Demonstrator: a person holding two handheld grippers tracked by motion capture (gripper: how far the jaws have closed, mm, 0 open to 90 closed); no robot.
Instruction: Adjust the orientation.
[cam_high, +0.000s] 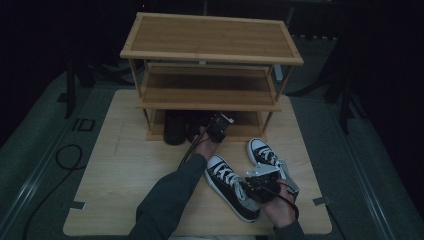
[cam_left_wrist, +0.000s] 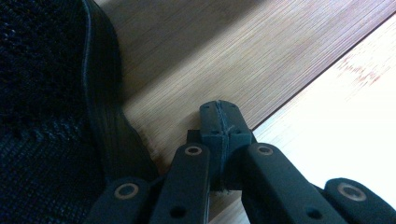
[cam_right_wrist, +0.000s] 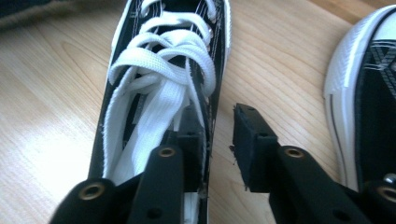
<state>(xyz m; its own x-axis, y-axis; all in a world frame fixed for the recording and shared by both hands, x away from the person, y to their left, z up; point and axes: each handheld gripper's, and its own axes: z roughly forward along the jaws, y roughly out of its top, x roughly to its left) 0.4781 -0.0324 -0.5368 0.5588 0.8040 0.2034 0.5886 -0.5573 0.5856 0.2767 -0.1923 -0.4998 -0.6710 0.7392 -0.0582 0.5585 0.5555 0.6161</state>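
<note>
The room around the table (cam_high: 120, 190) is dark, so the floor and the surroundings are hard to make out in the high view. On the bottom shelf of the wooden rack (cam_high: 210, 37) stand dark shoes (cam_high: 175, 129), whose shape and number cannot be told there because the shelf above shades them. The left gripper (cam_high: 218, 127) reaches to the front edge of that bottom shelf; its jaws are hidden in the high view by its own body. The left gripper view supplies the detail: the two pads (cam_left_wrist: 212, 123) are pressed flat together with nothing between them, resting over the shelf board, and a black mesh shoe (cam_left_wrist: 51, 112) stands just beside them at the left, cut off by the frame. Two black-and-white sneakers lie on the table in front of the rack. The right gripper (cam_high: 260, 184) sits over the heel of the near sneaker (cam_high: 230, 187), covering that part in the high view. The right gripper view shows one pad inside the sneaker opening beside the white laces (cam_right_wrist: 159, 93) and the other pad outside the side wall, with a visible gap, so the jaws are not yet clamped. The second sneaker (cam_high: 267, 157) lies just beside, its heel also covered by the gripper.
</note>
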